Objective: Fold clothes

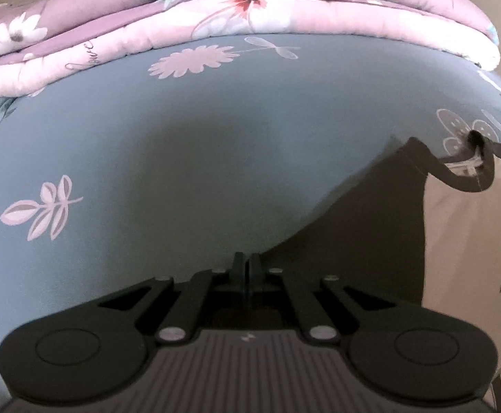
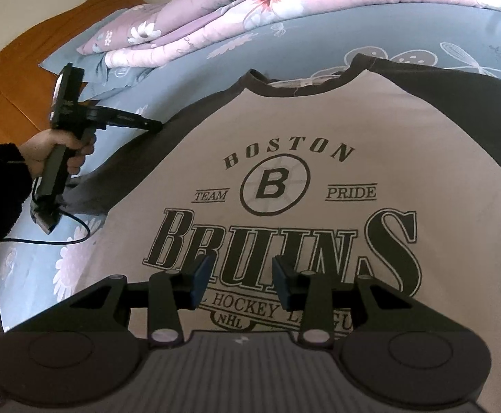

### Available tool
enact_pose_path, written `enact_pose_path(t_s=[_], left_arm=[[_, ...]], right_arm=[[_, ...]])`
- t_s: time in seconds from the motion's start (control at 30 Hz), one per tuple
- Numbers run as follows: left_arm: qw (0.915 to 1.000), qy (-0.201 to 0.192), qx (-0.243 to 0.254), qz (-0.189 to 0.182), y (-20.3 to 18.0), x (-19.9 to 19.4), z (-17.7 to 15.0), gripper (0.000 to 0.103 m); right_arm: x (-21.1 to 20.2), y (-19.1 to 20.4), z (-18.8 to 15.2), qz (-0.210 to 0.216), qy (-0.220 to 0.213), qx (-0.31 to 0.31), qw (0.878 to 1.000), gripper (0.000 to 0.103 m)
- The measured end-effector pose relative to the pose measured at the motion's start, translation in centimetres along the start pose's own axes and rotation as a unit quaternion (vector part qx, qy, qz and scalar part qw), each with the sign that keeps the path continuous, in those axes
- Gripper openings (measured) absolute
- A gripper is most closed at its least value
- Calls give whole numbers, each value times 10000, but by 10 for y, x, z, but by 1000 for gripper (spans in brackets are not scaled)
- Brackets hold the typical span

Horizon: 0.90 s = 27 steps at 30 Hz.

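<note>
the t-shirt (image 2: 319, 130) reads "boston", "b", "team pride", "bruins", "hockey", "nhl".

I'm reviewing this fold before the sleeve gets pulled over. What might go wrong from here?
1. The left gripper is shut at the very edge of the dark sleeve; whether it caught cloth is unclear, so it may slip off, or catch the blue bedsheet too.
2. The right gripper hangs open over the shirt, not pinning it, so a sleeve pull may drag the whole shirt.
3. The left gripper's cable trails by the sleeve and could snag.
</note>
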<state>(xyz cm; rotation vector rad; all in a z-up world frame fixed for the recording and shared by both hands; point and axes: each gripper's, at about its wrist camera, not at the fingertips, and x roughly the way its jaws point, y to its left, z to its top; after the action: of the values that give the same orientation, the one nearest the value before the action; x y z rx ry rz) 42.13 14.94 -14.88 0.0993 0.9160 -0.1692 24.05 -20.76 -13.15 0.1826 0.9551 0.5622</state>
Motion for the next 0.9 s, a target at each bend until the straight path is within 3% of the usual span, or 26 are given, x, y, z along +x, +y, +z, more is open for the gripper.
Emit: enact_pose_path(t_s=[0.1,0.2,0.3,0.37,0.47,0.53,0.63,0.7,0.73,0.9], left_arm=[[9993,-32,-379,25,9,-4,0,16],[9980,-207,-562,190,19,-24,2,19],[9965,-373,-751,69,29,-52,-4,21],[9963,-457,-710,-135,30,-71,-16,22],[9986,-419,-301,-76,31,-82,-35,23],[9989,-359,-286,136,45,-80,-46,23],[9950,-136,-988,-10,84,-71,-54,25],[9926,-7,-1210,-99,100,-65,-59,37],[9931,44,-1166,-80,102,-61,-60,41],[9971,156,-718,-213,99,-54,-69,44]], right_arm=[[-1,4,-2,9,42,-39,10000,45],[-5,10,-2,21,39,-78,10000,48],[-12,16,-2,22,11,-159,9999,49],[-15,20,-2,39,13,-196,9998,49],[-18,24,-2,44,-16,-211,9998,49],[-20,26,-2,43,-25,-236,9997,49],[-21,30,-2,-7,-3,-308,9995,51],[-20,28,-2,-15,25,-303,9995,52],[-18,26,-2,-13,43,-276,9996,52],[-5,20,-2,-18,154,-161,9997,52]])
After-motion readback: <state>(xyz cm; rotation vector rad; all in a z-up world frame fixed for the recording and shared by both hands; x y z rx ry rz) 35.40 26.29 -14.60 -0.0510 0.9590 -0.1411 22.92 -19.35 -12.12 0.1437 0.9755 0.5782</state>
